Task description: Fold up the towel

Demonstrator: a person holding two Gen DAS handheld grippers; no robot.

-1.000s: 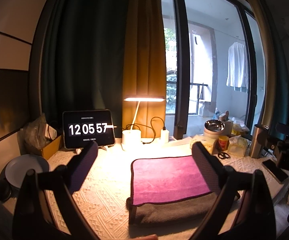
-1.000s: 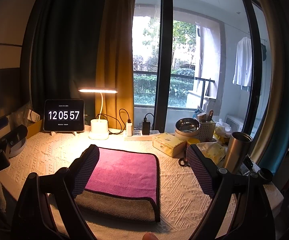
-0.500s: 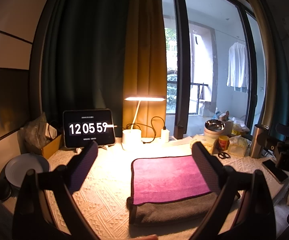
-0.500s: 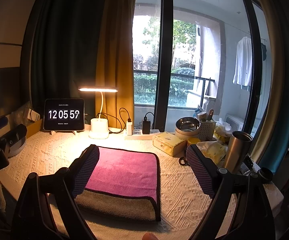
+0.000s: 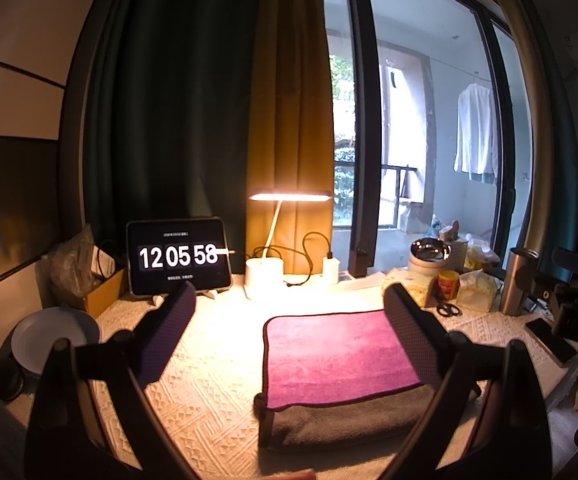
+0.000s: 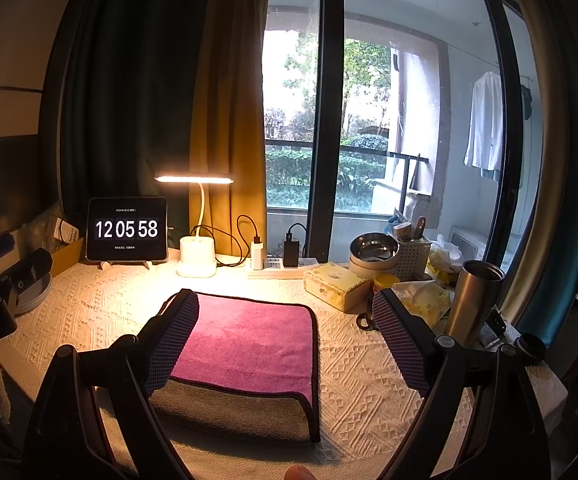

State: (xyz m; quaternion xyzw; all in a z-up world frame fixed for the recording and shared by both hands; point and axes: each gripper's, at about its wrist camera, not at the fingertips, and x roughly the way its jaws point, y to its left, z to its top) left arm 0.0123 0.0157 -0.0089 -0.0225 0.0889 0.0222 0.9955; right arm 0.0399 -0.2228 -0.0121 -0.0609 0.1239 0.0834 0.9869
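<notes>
A folded towel (image 5: 341, 356), magenta on top with a grey layer showing along its near edge, lies flat on the white textured tablecloth (image 5: 217, 364). It also shows in the right wrist view (image 6: 249, 348). My left gripper (image 5: 289, 320) is open and empty, held above the near table edge, its right finger over the towel's right side. My right gripper (image 6: 285, 324) is open and empty, its left finger over the towel's left side. Neither touches the towel.
At the back stand a tablet clock (image 5: 177, 256), a lit desk lamp (image 5: 265, 268) with cables, and a power strip (image 6: 277, 266). A plate (image 5: 49, 336) lies far left. Right side holds steel bowls (image 6: 373, 250), a tissue box (image 6: 335, 286), scissors (image 5: 448, 309), a steel tumbler (image 6: 471, 304) and a phone (image 5: 549, 340).
</notes>
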